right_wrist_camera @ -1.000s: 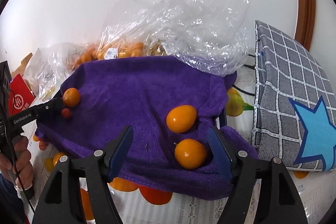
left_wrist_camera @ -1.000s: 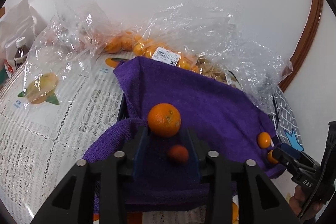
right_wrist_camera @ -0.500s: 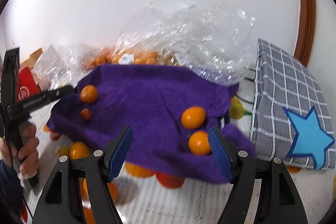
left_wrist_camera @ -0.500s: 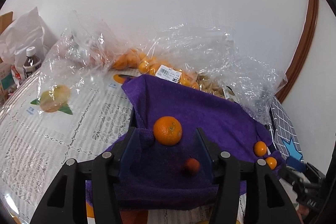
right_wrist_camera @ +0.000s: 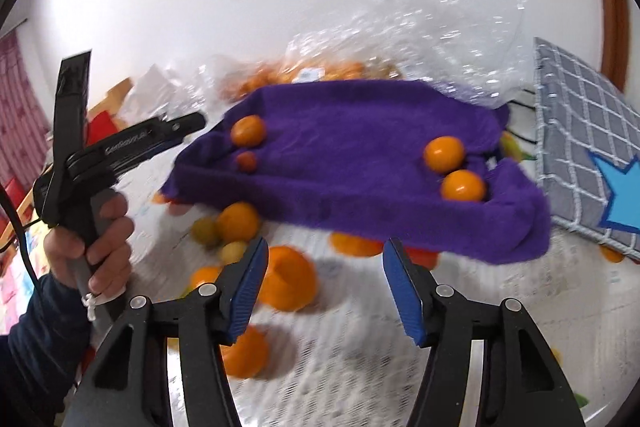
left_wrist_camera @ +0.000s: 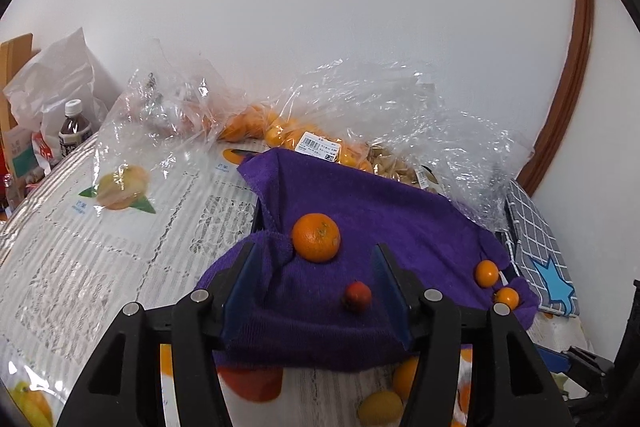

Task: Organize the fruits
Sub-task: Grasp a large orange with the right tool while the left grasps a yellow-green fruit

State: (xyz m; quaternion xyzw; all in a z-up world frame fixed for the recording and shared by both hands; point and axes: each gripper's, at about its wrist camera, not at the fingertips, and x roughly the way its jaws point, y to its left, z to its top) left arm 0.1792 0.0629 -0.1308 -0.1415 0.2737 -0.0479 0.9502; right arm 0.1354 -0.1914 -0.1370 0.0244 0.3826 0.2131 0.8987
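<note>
A rumpled purple terry towel (left_wrist_camera: pixel 384 227) lies draped over something on the bench (left_wrist_camera: pixel 80 247), which wears a white lace-patterned cover printed with fruit pictures. On the towel's near left part sits a round orange mandarin (left_wrist_camera: pixel 316 237), and just near of it, slightly to the right, a small dark red fruit (left_wrist_camera: pixel 357 295). Toward the towel's right edge rest two small glossy orange kumquats (left_wrist_camera: pixel 487 273), close together but apart from the mandarin.

The left tool (left_wrist_camera: pixel 320 287) is spread wide and grips nothing; its blue-padded fingers (left_wrist_camera: pixel 244 283) flank the near part of the towel, with the red fruit between them in the left wrist view. The right tool (right_wrist_camera: pixel 324 287) is likewise spread and empty, held above the bench cover near of the towel's front edge; this view is blurred.

Behind the towel, crinkled clear plastic bags (left_wrist_camera: pixel 400 115) hold more orange fruit against the white wall. A grey checked cushion with a blue star (right_wrist_camera: pixel 580 155) lies just right of the towel. A dark capped bottle (left_wrist_camera: pixel 74 129) stands at the far left.
</note>
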